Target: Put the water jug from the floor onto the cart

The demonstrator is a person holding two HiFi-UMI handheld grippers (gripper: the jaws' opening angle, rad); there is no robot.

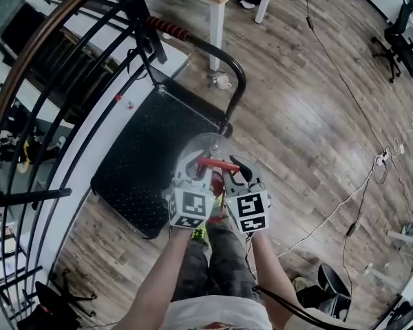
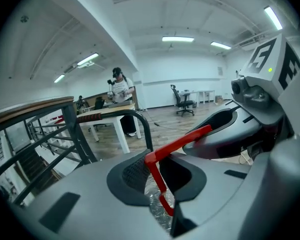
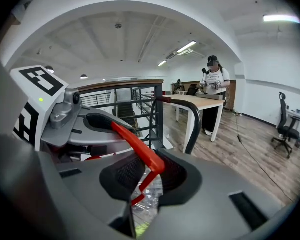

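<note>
1. The left tongs [image 2: 157,176] and the right tongs [image 3: 147,176] both clamp the red handle [image 1: 217,163] of the clear plastic water jug [image 1: 203,146].
2. The jug is at the five o'clock edge of the black platform cart [image 1: 148,157], by its push bar.

Left gripper [image 2: 159,176] fingers [image 2: 132,176] pinch red handle [image 2: 180,143] (clear water jug [image 2: 154,204] below), cart [image 2: 140,121] behind
</note>
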